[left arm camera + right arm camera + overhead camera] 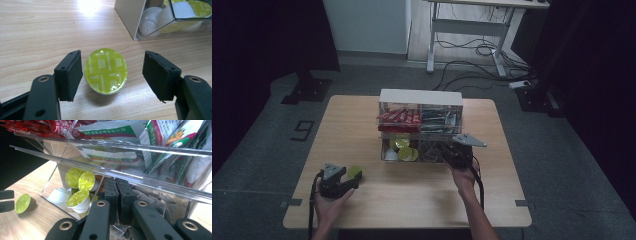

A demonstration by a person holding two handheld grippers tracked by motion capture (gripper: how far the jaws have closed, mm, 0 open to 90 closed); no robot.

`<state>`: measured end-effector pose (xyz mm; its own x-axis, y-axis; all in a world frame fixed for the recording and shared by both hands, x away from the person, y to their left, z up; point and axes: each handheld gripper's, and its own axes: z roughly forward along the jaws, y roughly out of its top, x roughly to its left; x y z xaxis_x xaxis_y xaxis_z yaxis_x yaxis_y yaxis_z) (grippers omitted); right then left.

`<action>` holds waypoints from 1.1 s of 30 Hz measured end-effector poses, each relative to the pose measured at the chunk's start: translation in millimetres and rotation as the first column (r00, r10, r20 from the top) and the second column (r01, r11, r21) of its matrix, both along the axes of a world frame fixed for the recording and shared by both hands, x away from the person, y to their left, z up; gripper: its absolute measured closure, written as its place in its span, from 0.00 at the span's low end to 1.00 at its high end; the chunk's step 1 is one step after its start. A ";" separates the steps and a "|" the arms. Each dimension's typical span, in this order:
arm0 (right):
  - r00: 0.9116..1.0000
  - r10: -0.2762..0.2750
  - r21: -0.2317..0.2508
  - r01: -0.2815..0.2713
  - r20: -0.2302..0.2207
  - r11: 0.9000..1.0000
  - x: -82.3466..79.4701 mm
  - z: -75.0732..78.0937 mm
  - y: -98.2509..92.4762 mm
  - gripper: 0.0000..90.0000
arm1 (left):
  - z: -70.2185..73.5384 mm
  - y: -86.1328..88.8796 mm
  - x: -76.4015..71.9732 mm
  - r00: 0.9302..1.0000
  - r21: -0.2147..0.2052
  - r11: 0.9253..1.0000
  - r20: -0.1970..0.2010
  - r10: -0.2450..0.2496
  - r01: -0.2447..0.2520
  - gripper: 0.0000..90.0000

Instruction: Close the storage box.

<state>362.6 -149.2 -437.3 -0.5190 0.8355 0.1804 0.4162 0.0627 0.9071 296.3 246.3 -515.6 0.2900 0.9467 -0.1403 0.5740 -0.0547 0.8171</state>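
A capsule [106, 71] with a lime-green foil lid lies on the wooden table [412, 190], leaning to one side. My left gripper [112, 75] stands open around it, one pad on each side, and neither pad touches it. From above, that capsule [355, 172] sits at the front left, just past my left gripper [352, 178]. My right gripper [117, 195] is shut, pads pressed together, its tips at the front of the clear organiser's lower right compartment [155, 202]. I cannot tell whether anything thin is pinched between them.
The clear two-tier organiser [419, 97] stands mid-table. Red sachets [397, 117] and green-printed packets [162, 142] fill its upper level. More lime-lidded capsules [80, 182] lie in the lower left bin. Bare tabletop lies to the left and front.
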 end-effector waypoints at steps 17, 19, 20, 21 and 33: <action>1.000 0.010 -0.008 -0.010 -0.011 1.000 -9.8 -8.9 -2.6 0.96 | -0.2 1.6 -2.5 1.000 -0.020 1.000 0.001 0.012 -0.012 0.38; 1.000 0.010 -0.007 -0.010 -0.006 1.000 -12.2 -8.5 -3.0 0.96 | -0.7 1.4 -2.5 1.000 -0.021 1.000 -0.001 0.014 -0.014 0.38; 1.000 0.011 -0.008 -0.011 -0.002 1.000 -13.5 -8.5 -3.3 0.96 | -1.0 1.2 -2.5 1.000 -0.022 1.000 -0.002 0.014 -0.014 0.38; 1.000 0.011 -0.007 -0.011 0.000 1.000 -14.4 -8.7 -3.3 0.96 | -1.3 1.0 -2.4 1.000 -0.022 1.000 -0.003 0.013 -0.013 0.38; 1.000 0.013 -0.008 -0.013 -0.009 1.000 -20.8 -15.0 -6.7 0.95 | -3.2 0.4 -2.9 1.000 -0.019 1.000 -0.013 0.010 -0.011 0.38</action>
